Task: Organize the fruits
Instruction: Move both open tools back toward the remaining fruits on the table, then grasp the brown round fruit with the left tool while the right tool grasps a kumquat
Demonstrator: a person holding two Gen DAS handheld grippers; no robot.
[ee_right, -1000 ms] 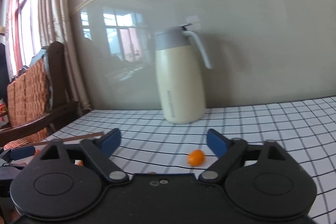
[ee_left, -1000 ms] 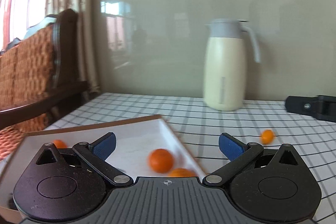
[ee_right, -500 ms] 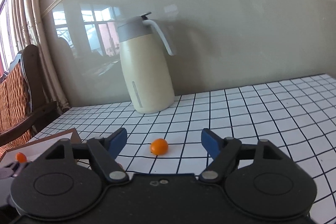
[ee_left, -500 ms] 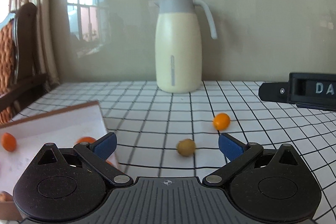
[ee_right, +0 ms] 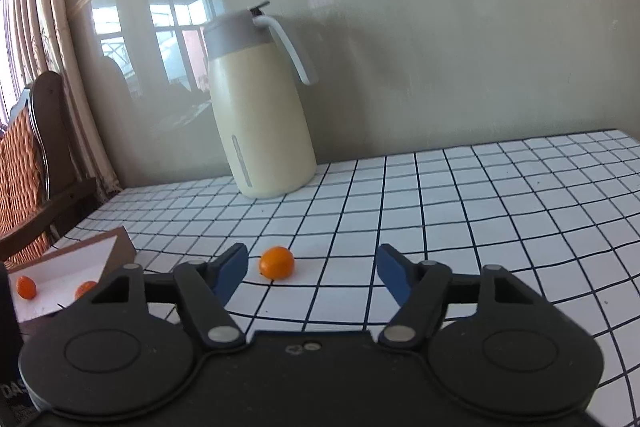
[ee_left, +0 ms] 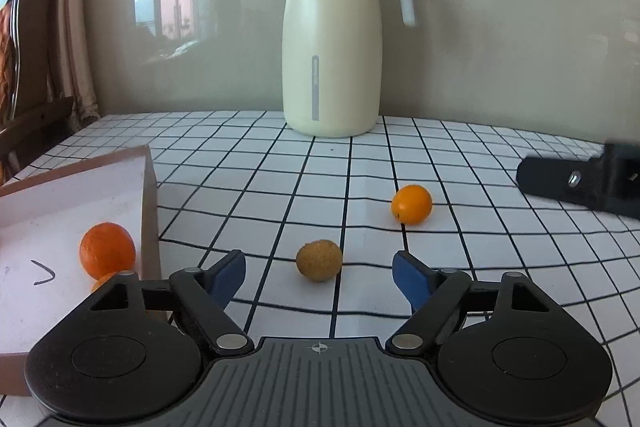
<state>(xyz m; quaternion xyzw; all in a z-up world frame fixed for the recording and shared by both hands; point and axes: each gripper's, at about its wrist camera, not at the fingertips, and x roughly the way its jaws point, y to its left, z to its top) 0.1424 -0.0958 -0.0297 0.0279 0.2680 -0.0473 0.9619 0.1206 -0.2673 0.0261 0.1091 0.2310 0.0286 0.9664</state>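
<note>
A home dining room: a cream thermos jug (ee_left: 331,39) stands at the far edge of the surface (ee_left: 460,163) under a grid-checked cloth, a woven-back wooden chair (ee_right: 28,163) and curtains (ee_right: 60,39) at its left edge.

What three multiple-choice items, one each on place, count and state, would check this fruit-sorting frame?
1. Where does the small brown round fruit lie?
A. in the shallow white cardboard tray
B. on the checked tablecloth, ahead of the left gripper
C. on top of the jug

2. How many fruits lie loose on the cloth in the left wrist view?
A. two
B. four
C. none

3. How do the left gripper jaws stand?
A. shut on a fruit
B. open and holding nothing
C. shut and holding nothing

Answers:
1 B, it sits on the checked tablecloth between the blue tips.
2 A, the brown fruit and the small orange round fruit.
3 B, the tips stand wide apart.
</note>
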